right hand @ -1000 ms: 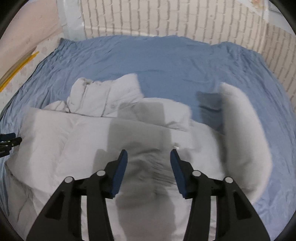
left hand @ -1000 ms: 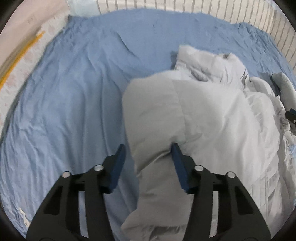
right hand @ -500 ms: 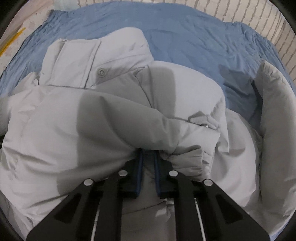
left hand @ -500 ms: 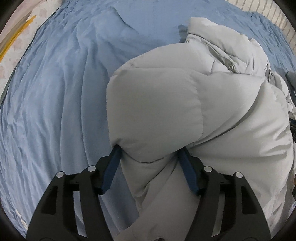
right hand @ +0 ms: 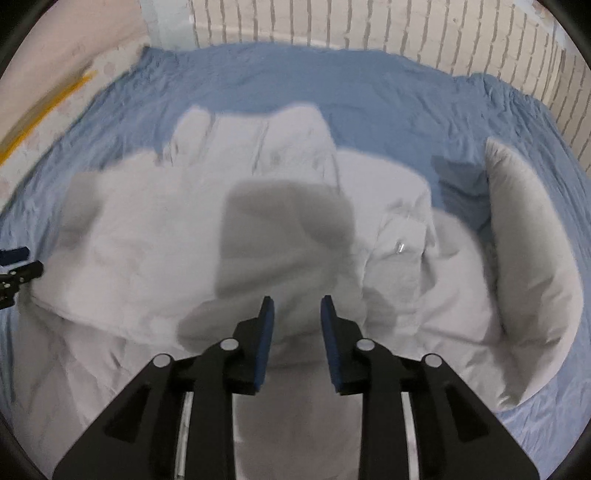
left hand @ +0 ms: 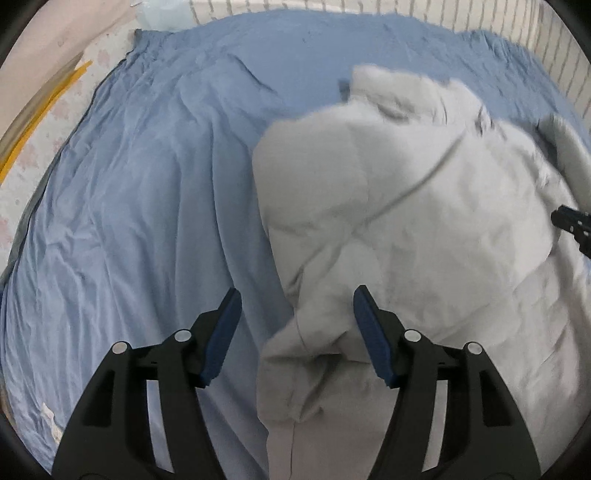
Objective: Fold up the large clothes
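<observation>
Left wrist view: left gripper (left hand: 293, 314) has its fingers (left hand: 224, 332) spread wide, nothing pinched. It hangs above the left edge of the jacket (left hand: 424, 236), a pale grey padded garment lying bunched on the blue sheet (left hand: 147, 206). A fold of the jacket shows between the fingers, below them; contact cannot be told. The jacket fills the right half of the view, its collar toward the far side. The right gripper's tip (left hand: 570, 223) shows at the right edge. Picture blurred over the jacket.

Right wrist view: right gripper (right hand: 297, 326) has its fingers (right hand: 266, 332) parted by a moderate gap, holding nothing, over the jacket's (right hand: 184, 240) middle. The sleeve (right hand: 528, 266) curves along the right side on the sheet (right hand: 369, 92). A brick-pattern wall (right hand: 369, 26) runs behind. The left gripper (right hand: 16, 267) shows at the left edge.
</observation>
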